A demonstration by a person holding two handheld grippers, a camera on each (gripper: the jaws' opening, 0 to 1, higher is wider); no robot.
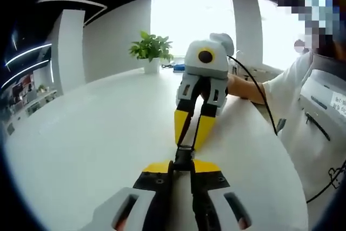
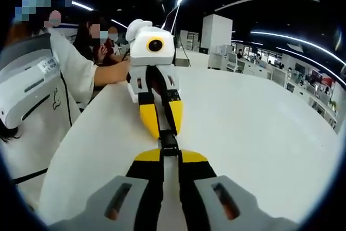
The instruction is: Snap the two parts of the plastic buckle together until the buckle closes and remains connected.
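A small black plastic buckle (image 1: 184,155) hangs just above the white table (image 1: 92,133), held from both ends. My left gripper (image 1: 183,166) rises from the bottom of the left gripper view, its yellow-tipped jaws shut on the near end of the buckle. My right gripper (image 1: 190,143) faces it head-on and is shut on the far end. In the right gripper view the buckle (image 2: 168,143) sits between my right gripper (image 2: 163,156) and the opposing left gripper (image 2: 164,132). The two halves lie in one line and touch; the seam between them is too small to make out.
A person in a white top (image 1: 305,101) stands at the table's edge, forearm resting on it behind the right gripper. A black cable (image 1: 258,87) trails from that gripper. A potted plant (image 1: 151,50) stands at the far side. Other people (image 2: 102,39) sit beyond.
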